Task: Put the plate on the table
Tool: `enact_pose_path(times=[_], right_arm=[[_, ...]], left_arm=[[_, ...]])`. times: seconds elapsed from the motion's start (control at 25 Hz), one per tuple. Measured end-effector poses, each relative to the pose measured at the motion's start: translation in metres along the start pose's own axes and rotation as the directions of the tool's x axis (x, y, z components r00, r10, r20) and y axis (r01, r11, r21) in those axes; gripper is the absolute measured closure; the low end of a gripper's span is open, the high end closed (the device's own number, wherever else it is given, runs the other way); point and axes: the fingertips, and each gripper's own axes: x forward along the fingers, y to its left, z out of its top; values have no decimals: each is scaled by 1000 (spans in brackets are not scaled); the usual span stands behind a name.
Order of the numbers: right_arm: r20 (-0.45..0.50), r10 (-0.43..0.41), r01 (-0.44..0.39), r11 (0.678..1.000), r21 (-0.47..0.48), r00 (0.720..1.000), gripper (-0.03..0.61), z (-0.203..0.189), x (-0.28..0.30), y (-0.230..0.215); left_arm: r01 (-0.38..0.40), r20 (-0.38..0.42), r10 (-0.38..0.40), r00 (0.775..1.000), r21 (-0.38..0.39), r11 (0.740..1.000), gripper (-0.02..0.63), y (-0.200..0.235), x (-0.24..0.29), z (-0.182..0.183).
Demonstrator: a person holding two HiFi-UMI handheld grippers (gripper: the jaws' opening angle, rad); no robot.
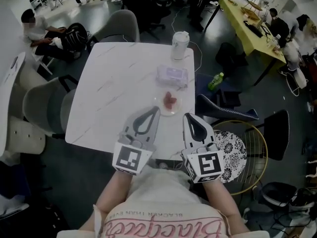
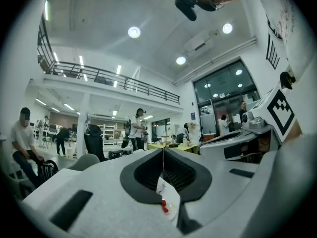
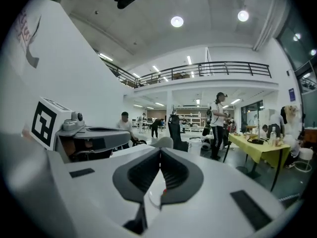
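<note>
The plate (image 1: 174, 109), clear and holding 2 small red pieces, sits on the white table (image 1: 114, 88) near its front right edge. The left gripper (image 1: 155, 109) has its jaws closed together, empty, its tip just beside the plate's left rim. The right gripper (image 1: 186, 116) is also closed on nothing, near the plate's right rim. Behind the plate stand a plastic box (image 1: 172, 76) and a cup (image 1: 180, 45).

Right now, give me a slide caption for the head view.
Left gripper and right gripper, fingers together, flank a clear plate resting on the white table.
</note>
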Motion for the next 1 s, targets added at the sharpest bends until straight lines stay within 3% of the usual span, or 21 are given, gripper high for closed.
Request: enact_pose_path(times=[0.36,1.0], right_arm=[[57,15,-15,1000,4,998,575,24,-14,12],[69,-6,5,1000,8,998,575,24,-13,13]], left_arm=[[17,23,-17,1000,15,1000,609,-13,-2,16],[51,42,-52,998,37,998,609,-16,1,20]])
